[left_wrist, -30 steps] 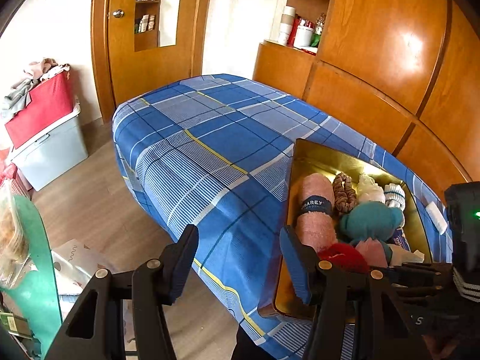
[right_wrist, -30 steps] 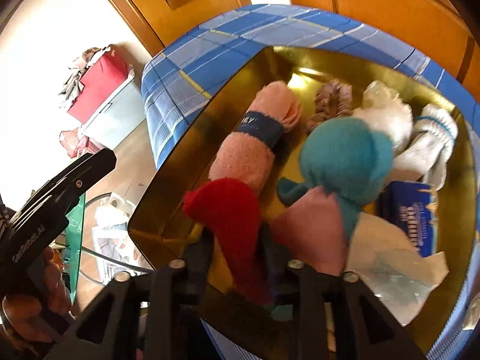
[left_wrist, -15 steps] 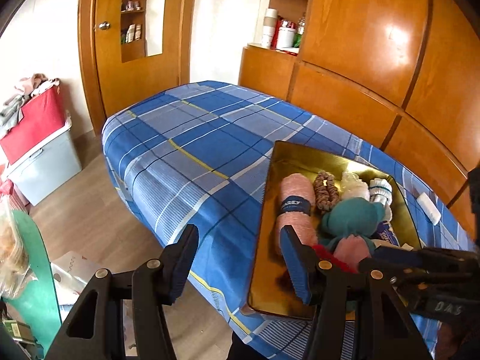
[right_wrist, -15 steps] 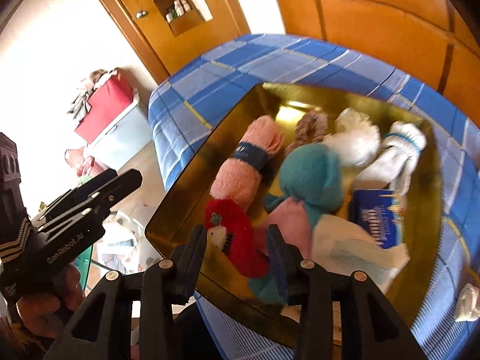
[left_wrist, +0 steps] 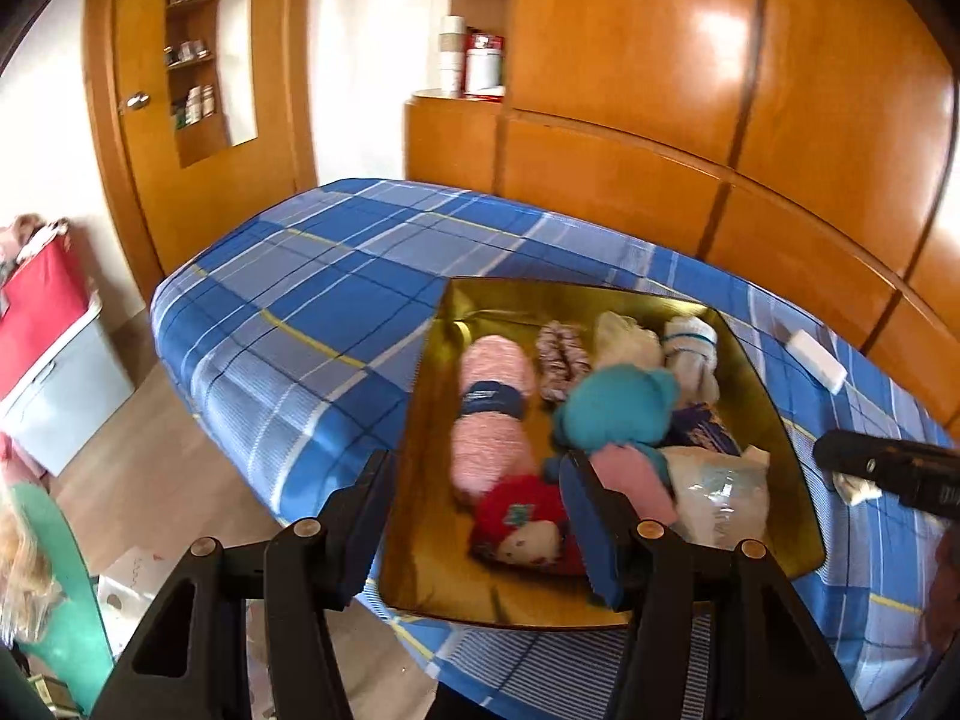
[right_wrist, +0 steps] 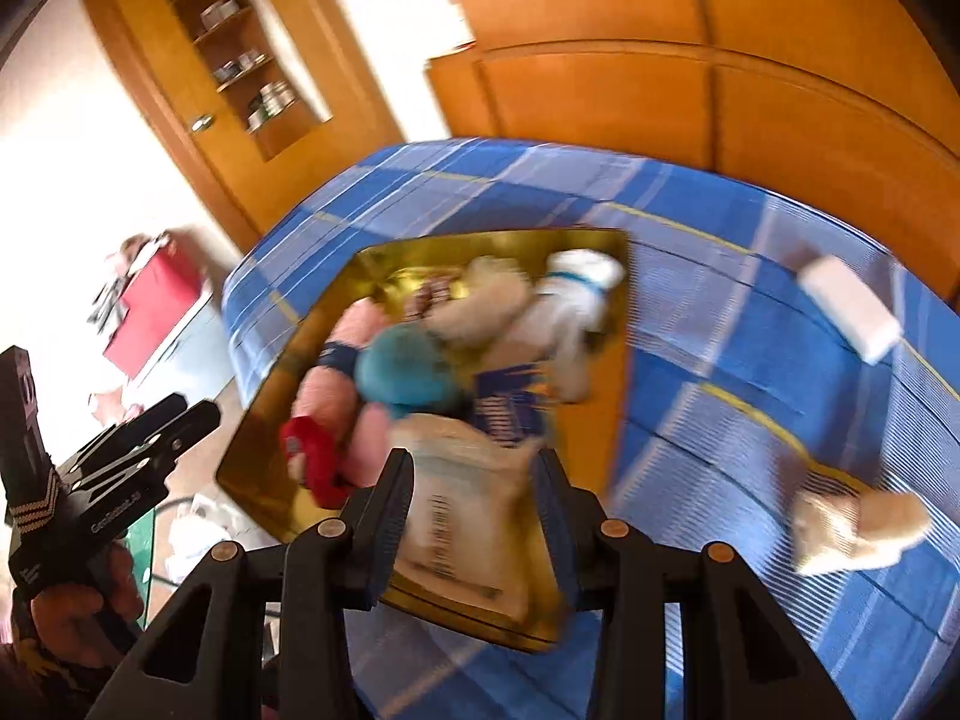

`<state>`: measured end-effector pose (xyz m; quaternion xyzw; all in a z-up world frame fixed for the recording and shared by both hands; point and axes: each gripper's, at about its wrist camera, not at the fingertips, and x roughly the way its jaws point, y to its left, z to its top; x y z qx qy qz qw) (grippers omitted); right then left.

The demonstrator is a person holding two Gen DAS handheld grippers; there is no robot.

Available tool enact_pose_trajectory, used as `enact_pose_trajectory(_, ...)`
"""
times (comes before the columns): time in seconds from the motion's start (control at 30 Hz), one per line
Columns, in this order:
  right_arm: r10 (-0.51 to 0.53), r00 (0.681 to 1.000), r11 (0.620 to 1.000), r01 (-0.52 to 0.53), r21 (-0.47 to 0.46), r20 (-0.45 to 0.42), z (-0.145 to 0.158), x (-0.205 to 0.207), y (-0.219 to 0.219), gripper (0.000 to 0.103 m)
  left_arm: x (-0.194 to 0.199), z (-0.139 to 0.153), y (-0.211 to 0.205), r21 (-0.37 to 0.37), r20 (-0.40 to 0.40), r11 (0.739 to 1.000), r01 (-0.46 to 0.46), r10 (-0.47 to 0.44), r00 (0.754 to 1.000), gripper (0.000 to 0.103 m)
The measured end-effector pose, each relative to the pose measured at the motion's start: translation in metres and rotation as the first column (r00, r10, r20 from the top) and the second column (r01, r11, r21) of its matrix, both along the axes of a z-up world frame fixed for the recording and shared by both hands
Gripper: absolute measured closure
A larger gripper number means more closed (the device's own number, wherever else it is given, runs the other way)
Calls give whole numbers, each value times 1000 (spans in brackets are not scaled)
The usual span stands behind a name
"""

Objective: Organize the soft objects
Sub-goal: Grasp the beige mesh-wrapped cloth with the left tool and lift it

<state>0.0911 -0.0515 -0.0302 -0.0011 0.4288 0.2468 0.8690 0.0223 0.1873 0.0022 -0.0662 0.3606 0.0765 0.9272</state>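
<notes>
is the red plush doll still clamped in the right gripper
No, the right gripper stands open and empty, while the red plush doll lies in the gold rectangular tray.

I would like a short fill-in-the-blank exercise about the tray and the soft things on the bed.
1. The gold tray lies on a blue ___ bedcover.
2. The rolled pink towel wears a dark ___ band.
3. The red doll lies ___ the tray.
4. The white block lies ___ the tray.

Missing: checked; blue; inside; outside

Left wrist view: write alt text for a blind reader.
A shiny gold tray on a blue plaid bedspread holds a rolled pink towel, a teal plush toy and a red doll. The open left gripper hovers above its near edge.
</notes>
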Motion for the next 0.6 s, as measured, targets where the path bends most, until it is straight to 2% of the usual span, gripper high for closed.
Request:
enact_pose_trajectory(0.3,-157,987,988,156,7,20,8,0,-86,62,13,4,-52,59,-16,988,143,-142,990,46)
enact_pose_trajectory(0.6,-350,936,937,350,0,37,14,-5,-186,62,30,4,-118,114,-49,942,316,-312,949,46)
